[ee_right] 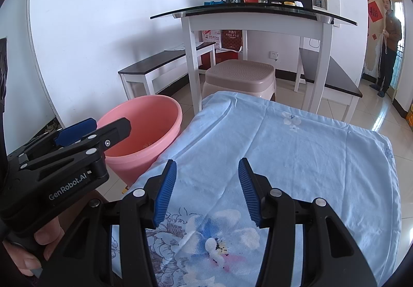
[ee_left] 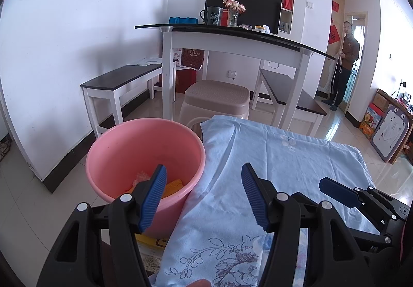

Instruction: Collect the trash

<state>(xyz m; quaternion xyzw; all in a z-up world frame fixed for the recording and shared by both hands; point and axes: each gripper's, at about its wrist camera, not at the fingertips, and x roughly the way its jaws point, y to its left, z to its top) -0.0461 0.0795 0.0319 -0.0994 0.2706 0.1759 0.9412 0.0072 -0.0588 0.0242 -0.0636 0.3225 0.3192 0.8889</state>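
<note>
Left wrist view: both grippers, left (ee_left: 204, 194) and right (ee_right: 207, 190), hover with fingers wide and empty over cleared cloth (ee_right: 296, 147); bucket (ee_left: 121, 140) holds scraps, so scan edges before finishing.

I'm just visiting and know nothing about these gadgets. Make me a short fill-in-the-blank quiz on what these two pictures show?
1. The trash bucket beside the cloth-covered surface is ____ in colour.
2. The left gripper and the right gripper both have their jaws ____, with nothing between them.
3. The cloth under the grippers is light blue with a ____ print.
4. The yellow scrap lies ____ the bucket.

Missing words: pink; open; flower; inside
</note>
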